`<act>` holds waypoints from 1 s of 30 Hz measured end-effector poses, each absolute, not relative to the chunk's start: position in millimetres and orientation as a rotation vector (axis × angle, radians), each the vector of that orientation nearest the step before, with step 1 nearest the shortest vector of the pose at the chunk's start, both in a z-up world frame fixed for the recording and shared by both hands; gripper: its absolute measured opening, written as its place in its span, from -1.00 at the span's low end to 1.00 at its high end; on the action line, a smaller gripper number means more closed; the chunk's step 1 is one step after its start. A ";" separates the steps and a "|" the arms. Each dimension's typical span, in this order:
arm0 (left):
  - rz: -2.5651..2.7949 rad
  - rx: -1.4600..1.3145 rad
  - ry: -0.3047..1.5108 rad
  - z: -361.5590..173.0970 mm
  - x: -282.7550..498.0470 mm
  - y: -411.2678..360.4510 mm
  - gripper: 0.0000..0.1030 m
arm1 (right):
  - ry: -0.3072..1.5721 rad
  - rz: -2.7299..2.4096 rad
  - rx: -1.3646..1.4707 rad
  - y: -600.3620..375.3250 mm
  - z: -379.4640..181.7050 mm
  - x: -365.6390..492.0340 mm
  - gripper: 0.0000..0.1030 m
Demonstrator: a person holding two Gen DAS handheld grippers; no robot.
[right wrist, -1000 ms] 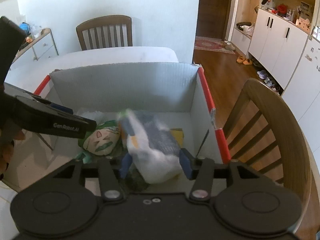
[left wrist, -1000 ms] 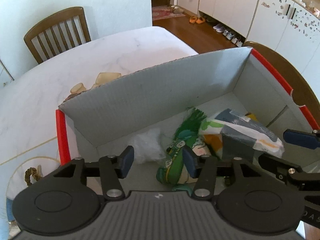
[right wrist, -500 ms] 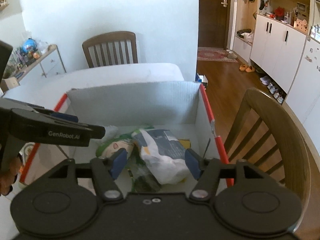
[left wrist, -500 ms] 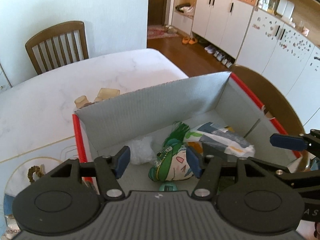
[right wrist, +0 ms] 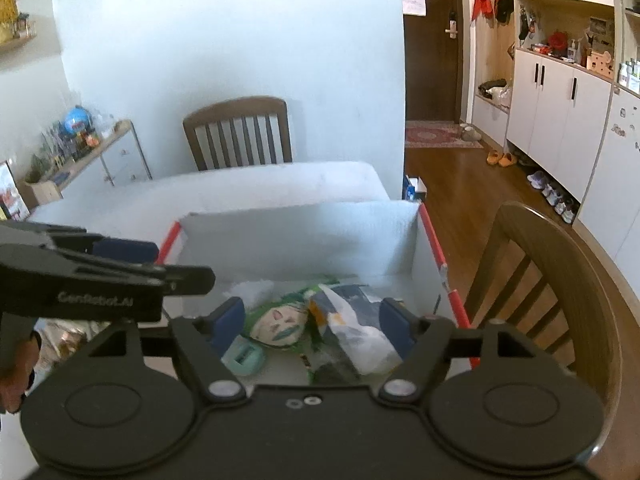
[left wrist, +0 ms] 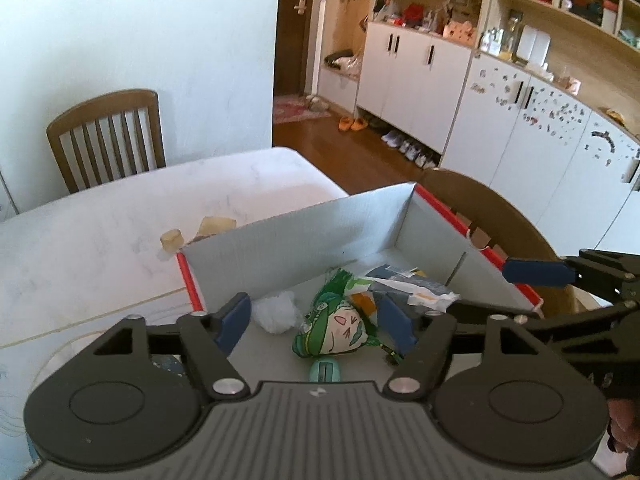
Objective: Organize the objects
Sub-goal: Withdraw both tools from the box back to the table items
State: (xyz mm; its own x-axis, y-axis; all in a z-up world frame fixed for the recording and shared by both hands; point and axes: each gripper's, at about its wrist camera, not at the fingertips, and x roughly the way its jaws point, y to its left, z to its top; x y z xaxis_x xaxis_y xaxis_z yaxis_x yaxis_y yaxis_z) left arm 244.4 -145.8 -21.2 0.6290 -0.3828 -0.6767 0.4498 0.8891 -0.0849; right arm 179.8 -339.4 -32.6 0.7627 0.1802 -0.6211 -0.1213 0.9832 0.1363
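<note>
A grey cardboard box [left wrist: 304, 248] had red-taped edges. Inside lay a green pouch [left wrist: 334, 330] printed with a cartoon face, a white, navy and orange packet [left wrist: 408, 290], a white crumpled wad [left wrist: 276, 312] and a mint-green item [right wrist: 243, 356]. The desk [left wrist: 100, 236] was white marble with faint grey veins. Both tongs were black with blue pads [left wrist: 234, 320].

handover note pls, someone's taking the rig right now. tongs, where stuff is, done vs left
Left tongs: open, empty, above the box.
Right tongs: open, empty, above the same box.
In the box: green cartoon pouch, plastic snack bag, white wad, mint-green gadget.
Done: those four are boxed.
Left: two tan pieces sit on the table behind the box; probably next.
</note>
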 end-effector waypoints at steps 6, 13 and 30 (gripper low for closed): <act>-0.514 0.068 0.732 -10.5 228.0 -123.6 0.51 | 0.636 0.165 0.123 -329.6 -19.2 163.2 0.55; -0.522 0.050 0.707 -2.9 209.3 -95.5 0.61 | 0.604 0.174 0.134 -305.4 -7.9 147.5 0.73; -0.481 -0.007 0.712 -11.7 187.2 3.5 0.98 | 0.604 0.222 0.128 -223.7 -5.1 129.2 0.87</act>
State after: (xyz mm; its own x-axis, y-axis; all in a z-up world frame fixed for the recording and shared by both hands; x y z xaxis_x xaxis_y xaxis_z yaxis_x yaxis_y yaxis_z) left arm 187.2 3.5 -11.7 0.6528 -0.4261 -0.6263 0.4214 0.8913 -0.1672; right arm 129.2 -223.7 -5.1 0.8003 0.2441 -0.5476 -0.1697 0.9683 0.1835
